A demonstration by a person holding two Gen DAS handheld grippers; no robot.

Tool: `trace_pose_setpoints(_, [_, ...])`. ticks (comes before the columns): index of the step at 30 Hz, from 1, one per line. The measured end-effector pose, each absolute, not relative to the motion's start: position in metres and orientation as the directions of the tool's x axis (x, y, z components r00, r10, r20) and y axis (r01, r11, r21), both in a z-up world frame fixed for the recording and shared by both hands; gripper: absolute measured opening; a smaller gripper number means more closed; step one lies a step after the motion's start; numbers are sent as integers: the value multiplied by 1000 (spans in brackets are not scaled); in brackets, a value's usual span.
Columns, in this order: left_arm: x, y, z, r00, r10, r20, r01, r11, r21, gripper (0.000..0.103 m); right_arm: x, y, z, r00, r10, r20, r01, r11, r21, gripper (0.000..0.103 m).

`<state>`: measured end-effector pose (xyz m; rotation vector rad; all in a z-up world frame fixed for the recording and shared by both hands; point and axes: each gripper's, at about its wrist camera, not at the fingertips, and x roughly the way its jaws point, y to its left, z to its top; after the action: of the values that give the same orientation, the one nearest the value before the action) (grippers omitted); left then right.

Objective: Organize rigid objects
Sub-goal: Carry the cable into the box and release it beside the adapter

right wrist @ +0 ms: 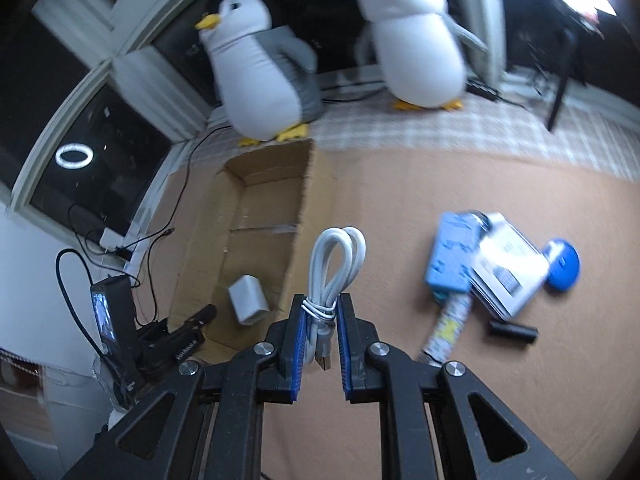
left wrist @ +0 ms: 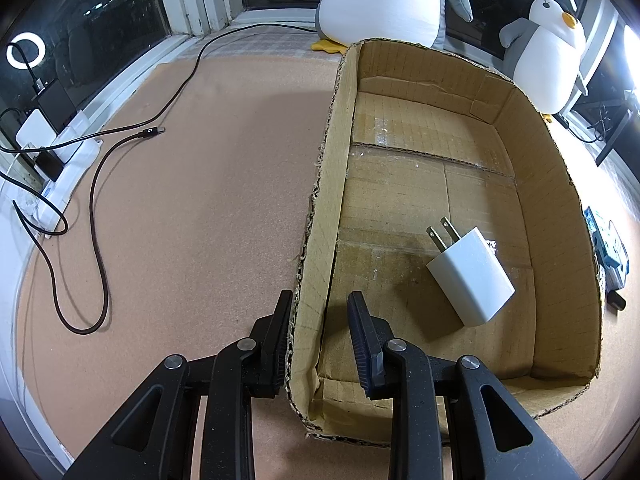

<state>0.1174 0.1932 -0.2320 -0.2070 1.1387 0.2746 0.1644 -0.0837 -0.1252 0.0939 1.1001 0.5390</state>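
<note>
An open cardboard box [left wrist: 320, 208] lies on the brown table; a white wall charger [left wrist: 470, 276] rests inside it. My left gripper [left wrist: 320, 304] straddles the box's left wall, one finger outside and one inside, with a gap to the wall, so it looks open. In the right wrist view my right gripper [right wrist: 322, 300] is shut on a coiled white USB cable [right wrist: 334, 268] and holds it above the table, just right of the box [right wrist: 308, 200]. The charger [right wrist: 248, 300] shows there too, and the left gripper [right wrist: 192, 328] at the box's near end.
A black cable [left wrist: 100, 208] snakes over the table left of the box. Two plush penguins [right wrist: 260, 64] [right wrist: 416, 40] stand behind it. Right of the box lie a blue case [right wrist: 452, 258], a white packet [right wrist: 508, 272], a blue round object [right wrist: 564, 266], a black cylinder [right wrist: 512, 330].
</note>
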Motion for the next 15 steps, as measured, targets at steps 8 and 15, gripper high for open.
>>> trace_pose_setpoints(8, [117,194,-233,393,103,-914,-320,947,-31,29,176,-19,-135,301,443,-844,-468,840,274,13])
trace_pose_setpoints(15, [117,194,-233,393,103,-914,-320,947,-31,29,193,16,-150,296,392,-871,-511,836,202,13])
